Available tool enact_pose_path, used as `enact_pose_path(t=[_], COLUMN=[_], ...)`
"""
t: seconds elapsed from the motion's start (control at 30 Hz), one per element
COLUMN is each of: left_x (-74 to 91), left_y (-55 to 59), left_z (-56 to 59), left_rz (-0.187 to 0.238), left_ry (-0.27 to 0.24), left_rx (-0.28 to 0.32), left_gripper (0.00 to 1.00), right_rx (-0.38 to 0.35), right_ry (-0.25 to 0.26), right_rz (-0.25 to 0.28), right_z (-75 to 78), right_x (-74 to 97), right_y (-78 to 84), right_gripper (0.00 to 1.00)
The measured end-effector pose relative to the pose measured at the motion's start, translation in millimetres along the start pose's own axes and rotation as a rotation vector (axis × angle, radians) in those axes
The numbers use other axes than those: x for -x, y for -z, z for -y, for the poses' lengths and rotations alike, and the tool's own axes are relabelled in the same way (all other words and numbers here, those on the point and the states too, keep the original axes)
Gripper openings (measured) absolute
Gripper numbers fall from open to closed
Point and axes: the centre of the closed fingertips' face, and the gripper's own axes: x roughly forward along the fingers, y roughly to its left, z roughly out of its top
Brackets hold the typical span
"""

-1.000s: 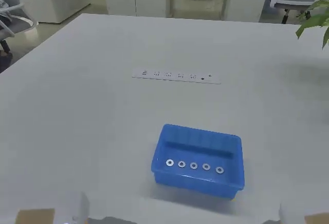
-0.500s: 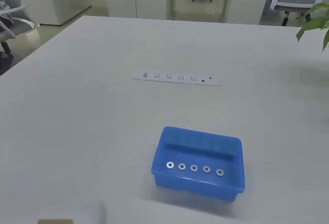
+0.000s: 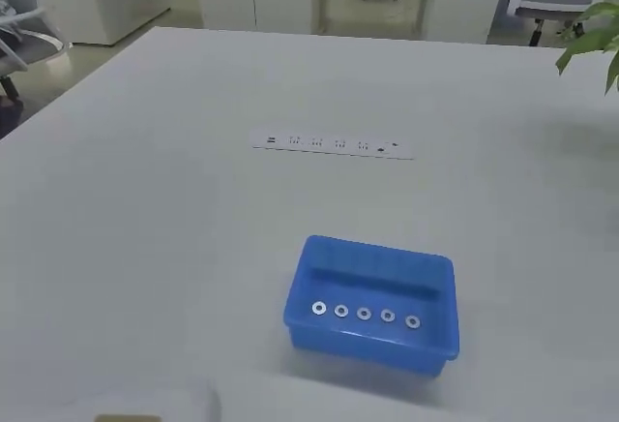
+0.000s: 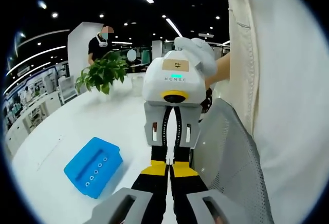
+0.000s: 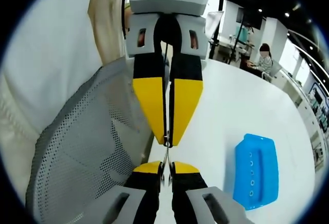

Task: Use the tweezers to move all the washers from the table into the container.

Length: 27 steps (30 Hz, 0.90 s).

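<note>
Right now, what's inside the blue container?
The blue container holds five washers in a row on its floor; its near wall hides the floor strip just behind it.

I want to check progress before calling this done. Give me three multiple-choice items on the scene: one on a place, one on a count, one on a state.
1. Where do the washers lie?
A. loose outside the container
B. inside the blue container
C. balanced on its rim

2. How many washers are there?
A. three
B. five
C. seven

3. In the right gripper view, how do the left gripper's jaws stand?
A. wide open
B. closed on the thin tweezers
C. closed on a washer

Answers:
1. B, they sit in a row on its floor.
2. B, the head view shows five rings.
3. B, a thin metal strip runs between the yellow pads.
</note>
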Motion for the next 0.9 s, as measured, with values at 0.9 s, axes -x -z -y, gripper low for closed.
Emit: enact_pose_path(t=[0.9], left_x=[-17.1], left_y=[78.0], left_z=[-15.0], left_rz=[-0.253], left_ry=[0.065], left_rx=[-0.014], left_gripper=[0.00], right_rx=[-0.108], right_ry=[0.042], right_rz=[-0.037], right_z=[7.9], right_x=[-38.2], right_y=[38.2], right_gripper=[0.05])
